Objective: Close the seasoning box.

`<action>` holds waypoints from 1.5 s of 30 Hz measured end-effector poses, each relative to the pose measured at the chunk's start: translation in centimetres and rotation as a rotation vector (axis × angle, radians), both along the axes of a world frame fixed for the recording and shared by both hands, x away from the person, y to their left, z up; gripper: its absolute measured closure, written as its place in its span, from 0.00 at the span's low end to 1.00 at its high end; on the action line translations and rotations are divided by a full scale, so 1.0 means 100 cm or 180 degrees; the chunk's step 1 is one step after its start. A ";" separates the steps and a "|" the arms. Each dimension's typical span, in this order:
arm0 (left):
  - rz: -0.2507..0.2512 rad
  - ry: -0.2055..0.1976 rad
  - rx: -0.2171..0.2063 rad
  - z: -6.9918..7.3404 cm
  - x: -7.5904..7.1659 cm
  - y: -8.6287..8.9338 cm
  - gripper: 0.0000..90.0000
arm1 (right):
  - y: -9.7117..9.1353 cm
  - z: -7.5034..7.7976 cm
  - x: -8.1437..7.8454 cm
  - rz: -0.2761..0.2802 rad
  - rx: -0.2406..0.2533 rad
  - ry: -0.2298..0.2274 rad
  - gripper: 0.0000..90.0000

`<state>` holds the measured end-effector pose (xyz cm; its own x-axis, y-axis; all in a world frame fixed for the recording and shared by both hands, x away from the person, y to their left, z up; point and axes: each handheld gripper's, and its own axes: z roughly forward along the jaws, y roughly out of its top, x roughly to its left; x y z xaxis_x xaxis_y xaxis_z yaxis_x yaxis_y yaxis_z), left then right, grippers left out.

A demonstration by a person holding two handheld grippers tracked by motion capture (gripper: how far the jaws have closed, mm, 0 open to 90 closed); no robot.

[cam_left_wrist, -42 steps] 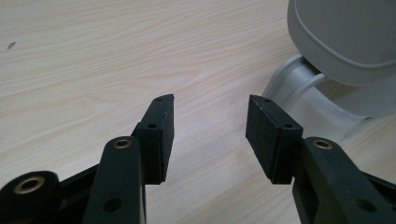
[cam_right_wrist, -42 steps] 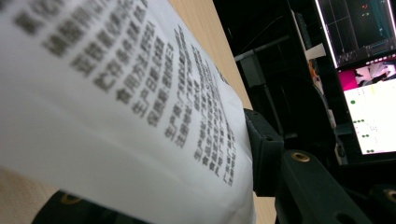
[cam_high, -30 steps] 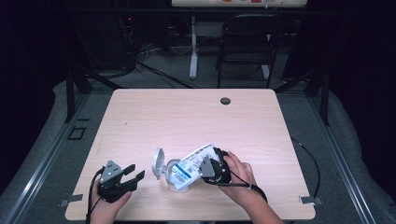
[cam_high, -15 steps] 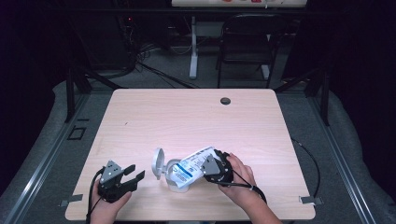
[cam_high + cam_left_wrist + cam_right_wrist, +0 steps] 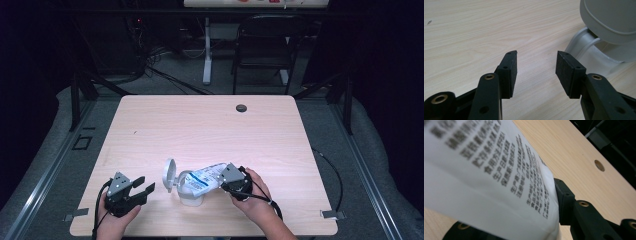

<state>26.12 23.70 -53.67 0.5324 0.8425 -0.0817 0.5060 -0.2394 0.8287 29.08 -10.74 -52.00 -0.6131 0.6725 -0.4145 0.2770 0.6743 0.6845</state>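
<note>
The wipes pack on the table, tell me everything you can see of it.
The wipes pack is a soft white pouch with a blue label and printed text, tilted on the pale wooden table near its front edge. Its grey flip lid stands open at the left end. The right tongs clamp its right end.

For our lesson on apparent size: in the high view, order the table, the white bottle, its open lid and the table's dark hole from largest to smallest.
1. table
2. white bottle
3. open lid
4. dark hole
</note>
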 end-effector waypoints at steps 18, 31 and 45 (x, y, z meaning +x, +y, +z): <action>-0.0003 0.0002 0.0017 0.001 0.000 -0.001 0.58 | -0.010 -0.010 0.003 -0.0117 0.0593 0.0416 0.75; -0.0001 -0.0002 0.0016 0.001 0.000 -0.001 0.58 | -0.024 -0.012 0.007 -0.0329 0.1023 0.0599 0.75; -0.0003 0.0004 0.0033 0.000 0.000 -0.001 0.58 | -0.033 -0.019 0.010 -0.0496 0.1215 0.0642 0.76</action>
